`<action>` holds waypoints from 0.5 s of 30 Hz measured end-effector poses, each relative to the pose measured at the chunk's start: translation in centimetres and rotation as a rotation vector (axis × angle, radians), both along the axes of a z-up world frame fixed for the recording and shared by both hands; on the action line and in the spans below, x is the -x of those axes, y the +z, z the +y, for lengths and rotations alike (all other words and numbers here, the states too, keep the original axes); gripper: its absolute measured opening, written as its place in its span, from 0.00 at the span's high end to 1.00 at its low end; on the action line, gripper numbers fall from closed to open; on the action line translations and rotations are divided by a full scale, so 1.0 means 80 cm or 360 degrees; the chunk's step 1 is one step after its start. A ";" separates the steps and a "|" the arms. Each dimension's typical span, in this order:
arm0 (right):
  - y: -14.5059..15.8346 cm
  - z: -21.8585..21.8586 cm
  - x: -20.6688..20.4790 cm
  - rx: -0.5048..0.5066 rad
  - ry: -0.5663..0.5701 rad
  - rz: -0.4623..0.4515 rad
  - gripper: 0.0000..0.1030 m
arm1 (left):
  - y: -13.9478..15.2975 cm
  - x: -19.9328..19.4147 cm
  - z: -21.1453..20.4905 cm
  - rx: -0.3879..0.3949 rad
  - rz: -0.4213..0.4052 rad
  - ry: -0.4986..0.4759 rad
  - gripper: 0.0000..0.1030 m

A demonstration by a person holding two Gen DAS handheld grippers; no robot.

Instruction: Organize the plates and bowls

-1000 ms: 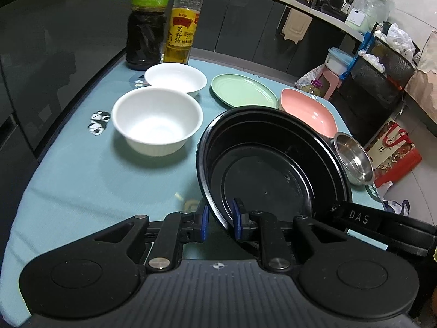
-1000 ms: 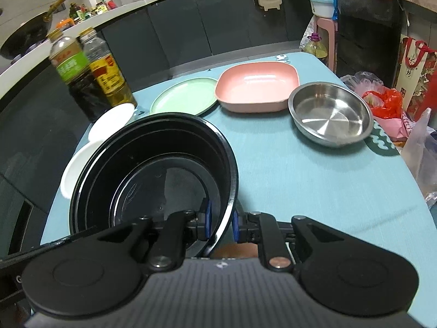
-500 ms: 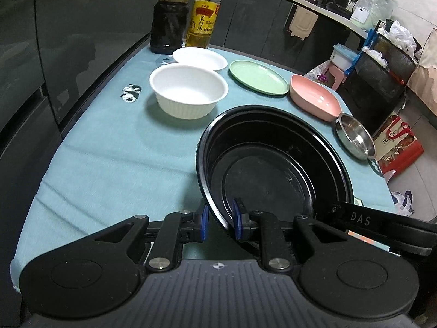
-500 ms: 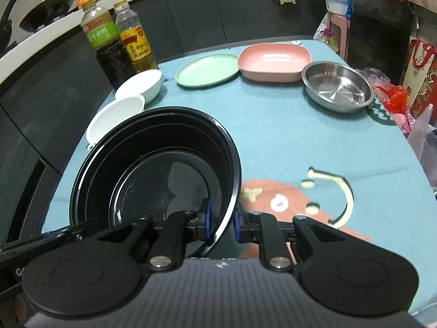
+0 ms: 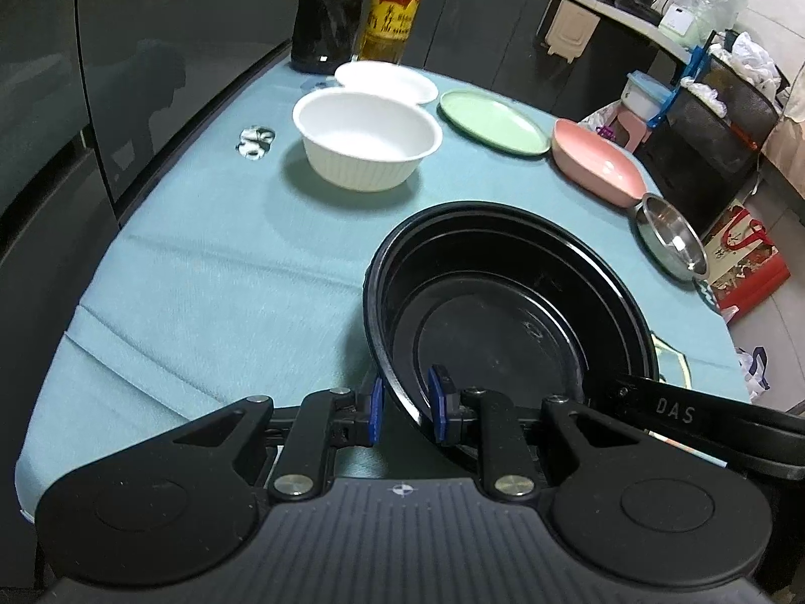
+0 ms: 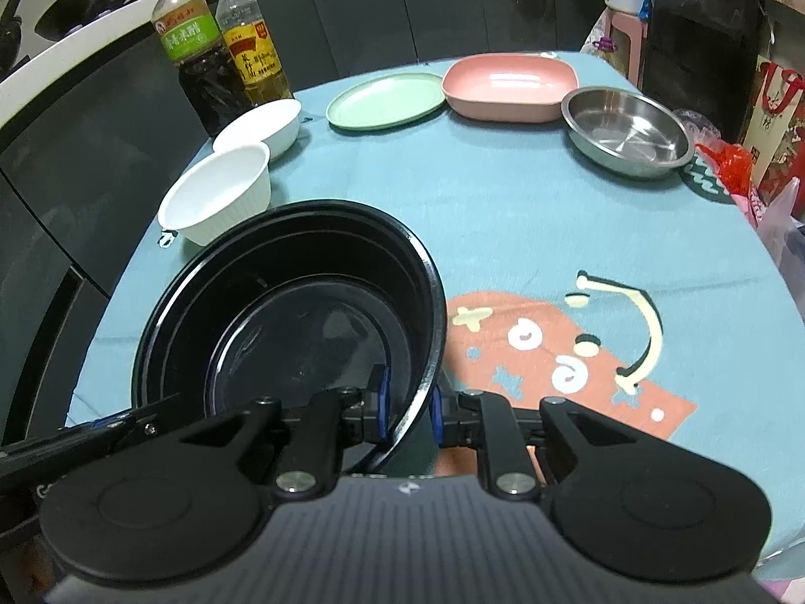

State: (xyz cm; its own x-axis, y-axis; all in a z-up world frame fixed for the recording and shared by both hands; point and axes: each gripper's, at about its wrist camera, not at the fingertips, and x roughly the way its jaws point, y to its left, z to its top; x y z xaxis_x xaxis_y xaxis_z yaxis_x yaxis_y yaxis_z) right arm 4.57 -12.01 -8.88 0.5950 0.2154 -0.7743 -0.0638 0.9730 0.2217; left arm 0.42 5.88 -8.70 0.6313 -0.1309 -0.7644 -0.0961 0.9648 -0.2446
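A large black bowl (image 5: 508, 322) is held between both grippers above the near part of the table; it also shows in the right wrist view (image 6: 292, 322). My left gripper (image 5: 405, 405) is shut on its left rim. My right gripper (image 6: 408, 405) is shut on its right rim. Farther back stand a ribbed white bowl (image 5: 365, 143) (image 6: 216, 199), a smaller white bowl (image 5: 387, 81) (image 6: 259, 126), a green plate (image 5: 493, 121) (image 6: 385, 100), a pink square dish (image 5: 596, 168) (image 6: 510, 83) and a steel bowl (image 5: 671, 244) (image 6: 626, 128).
The table (image 5: 211, 261) has a teal cloth (image 6: 528, 231) with a cartoon print at its near right. Two sauce bottles (image 5: 327, 10) (image 6: 201, 65) stand at the far left corner. Dark cabinets and bags surround the table.
Both grippers have pulled back toward the near edge of the table with the black bowl. The other dishes now appear farther away.
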 end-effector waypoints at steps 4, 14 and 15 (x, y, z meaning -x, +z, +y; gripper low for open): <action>-0.002 0.001 -0.001 0.0003 0.0005 0.0007 0.91 | -0.001 -0.001 0.005 0.0008 -0.0003 0.0014 0.82; 0.003 -0.006 -0.004 -0.0017 -0.0010 -0.0012 0.69 | 0.001 -0.001 0.017 0.0056 -0.0010 0.0045 0.78; 0.005 -0.008 -0.004 -0.0017 -0.0016 -0.0027 0.68 | 0.003 -0.001 0.019 0.0058 -0.0022 0.0052 0.78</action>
